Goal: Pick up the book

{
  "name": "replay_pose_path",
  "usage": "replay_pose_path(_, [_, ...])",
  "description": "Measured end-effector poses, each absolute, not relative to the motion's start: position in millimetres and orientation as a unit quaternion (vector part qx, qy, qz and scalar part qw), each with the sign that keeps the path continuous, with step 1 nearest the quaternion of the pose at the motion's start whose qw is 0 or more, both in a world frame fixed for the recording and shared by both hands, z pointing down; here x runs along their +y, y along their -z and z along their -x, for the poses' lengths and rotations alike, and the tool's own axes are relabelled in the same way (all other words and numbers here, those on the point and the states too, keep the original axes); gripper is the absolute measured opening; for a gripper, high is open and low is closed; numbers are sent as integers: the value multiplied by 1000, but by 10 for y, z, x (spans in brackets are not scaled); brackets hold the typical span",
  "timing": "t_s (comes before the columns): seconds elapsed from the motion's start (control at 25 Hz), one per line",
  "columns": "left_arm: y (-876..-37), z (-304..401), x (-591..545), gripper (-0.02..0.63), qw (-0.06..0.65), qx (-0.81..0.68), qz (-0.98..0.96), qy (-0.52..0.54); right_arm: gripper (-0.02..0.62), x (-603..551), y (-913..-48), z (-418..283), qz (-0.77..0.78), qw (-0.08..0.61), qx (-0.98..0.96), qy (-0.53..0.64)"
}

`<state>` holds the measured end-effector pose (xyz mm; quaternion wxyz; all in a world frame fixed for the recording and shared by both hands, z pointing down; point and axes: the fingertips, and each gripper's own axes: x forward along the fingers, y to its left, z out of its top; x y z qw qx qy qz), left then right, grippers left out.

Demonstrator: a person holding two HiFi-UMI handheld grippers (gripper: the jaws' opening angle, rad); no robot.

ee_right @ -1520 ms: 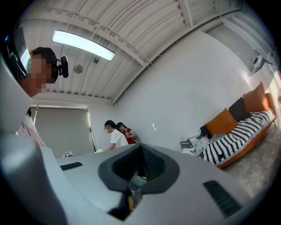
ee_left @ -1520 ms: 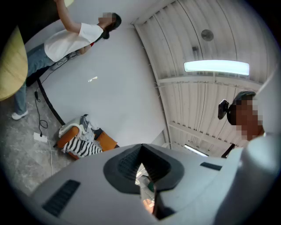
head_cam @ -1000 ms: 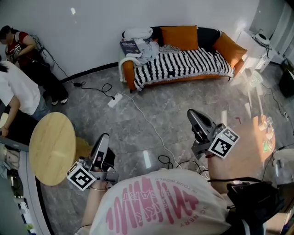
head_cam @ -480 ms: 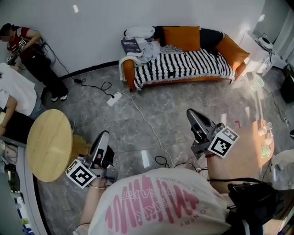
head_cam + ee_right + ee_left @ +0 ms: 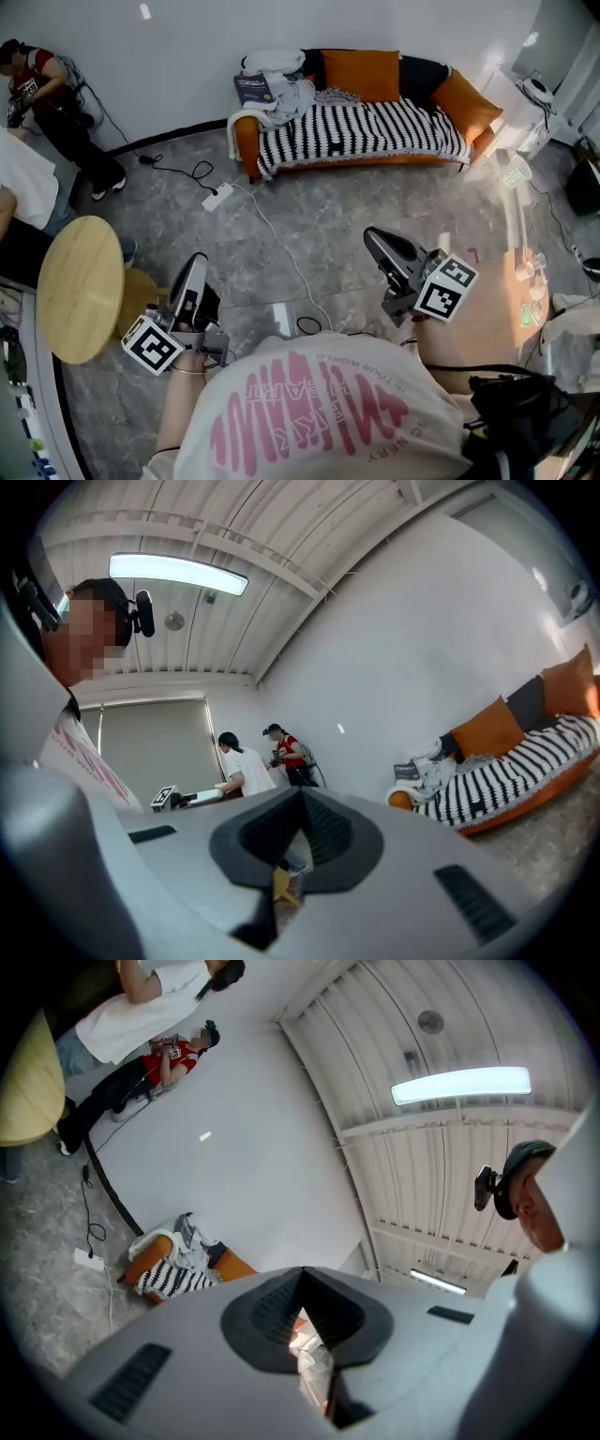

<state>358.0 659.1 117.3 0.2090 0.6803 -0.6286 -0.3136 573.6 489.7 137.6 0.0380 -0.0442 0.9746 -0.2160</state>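
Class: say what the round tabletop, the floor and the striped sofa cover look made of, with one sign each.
Round pale tabletop: likely wood or veneer, matt, even yellow-tan tone. Grey floor: polished stone or marble-look tile, veined, reflecting light. Black-and-white striped sofa cover: probably knitted fabric, draping over the seat.

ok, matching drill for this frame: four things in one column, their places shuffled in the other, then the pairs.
Things
1. dark blue book
2. round light wooden table
3. white power strip
4. black-and-white striped blanket

Places
A. spread over the seat of the orange sofa
B. on the grey floor, with cables running from it
C. among the heap of clothes at the sofa's end
D. at the left edge of the head view

Pairs: 1-C, 2-D, 3-B, 4-A
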Motion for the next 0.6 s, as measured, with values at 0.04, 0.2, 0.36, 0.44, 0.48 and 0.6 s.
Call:
replay_pose_path(0.04, [-1187, -3592, 6584, 9, 210, -631, -678, 313, 6, 4893, -1411, -5752, 44, 36, 974, 217])
replay_pose_path(0.2, [-1224, -3573, 6584, 9, 216, -637, -677, 298, 6, 4896, -1493, -5724, 45, 34, 972, 230])
replay_pose_path(0.36, [-1242, -3422, 6545, 9, 212, -642, -676, 292, 6, 4871, -1591, -5601, 47, 19, 971, 233])
replay_pose_path(0.44, [-1292, -3343, 6514, 9, 218, -641, -675, 294, 6, 4844, -1646, -5564, 53, 14, 969, 241])
replay_pose_path(0.48, [-1321, -3299, 6493, 8, 222, -641, -674, 294, 6, 4828, -1667, -5548, 56, 12, 968, 245])
replay_pose_path(0.6, [-1371, -3119, 6407, 9, 231, -637, -673, 298, 6, 4763, -1712, -5449, 70, 9, 965, 253])
